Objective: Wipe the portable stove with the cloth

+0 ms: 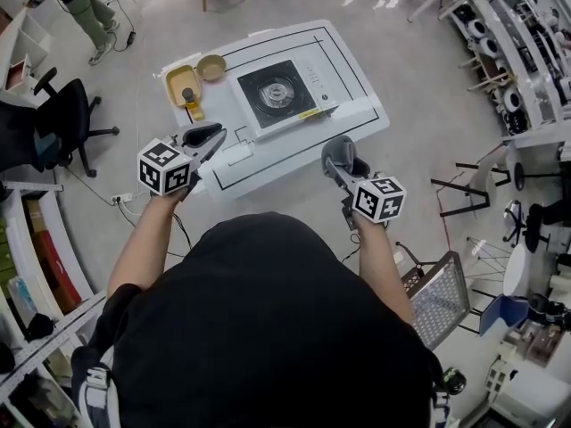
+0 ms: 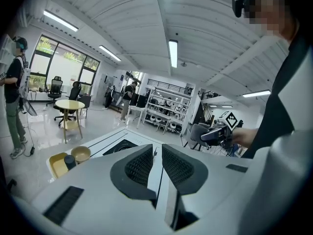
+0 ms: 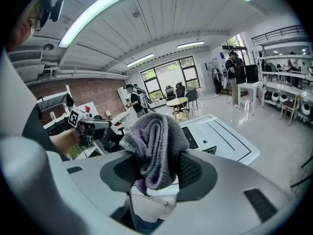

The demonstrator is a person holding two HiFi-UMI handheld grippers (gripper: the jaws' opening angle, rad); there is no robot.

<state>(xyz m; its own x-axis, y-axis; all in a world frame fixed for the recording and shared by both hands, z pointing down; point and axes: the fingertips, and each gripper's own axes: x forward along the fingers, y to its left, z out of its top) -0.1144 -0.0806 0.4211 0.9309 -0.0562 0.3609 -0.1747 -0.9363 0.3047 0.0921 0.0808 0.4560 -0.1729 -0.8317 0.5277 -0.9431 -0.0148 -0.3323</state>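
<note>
Plainly, the white rectangular table (image 1: pixel 357 105) with black outlines carries the portable stove (image 1: pixel 278 92), a white-bodied unit with a black square top and a round burner, sitting near the table's middle and well ahead of both grippers. The left gripper (image 2: pixel 157 151) hangs over the table's near left corner. Its jaws are drawn almost together, with only a thin slit between the ribbed pads, and nothing sits in that slit. The right gripper (image 3: pixel 156 169) is clamped on the bunched grey cloth with purple folds (image 3: pixel 154 141), which bulges up above the jaws. The head view puts the cloth at the table's near right edge, apart from the stove and not touching it. Left of the stove lie a shallow yellow rectangular tray (image 1: pixel 177 80) and, just beside it, a round tan bowl (image 1: pixel 212 67). A small dark object (image 1: pixel 188 94) stands in the tray (too small to identify). Much is hidden. The person's dark-clad torso (image 1: pixel 268 328) fills the lower half of the head view, and the grippers cover parts of the table's near edge. From the right gripper view the cloth blocks most of the stove, leaving only a strip of dark top and white panel beside it. From the left gripper view the stove is no more than a dark patch beyond the jaws. A black office chair (image 1: pixel 53 114) stands on the floor to the left.
</note>
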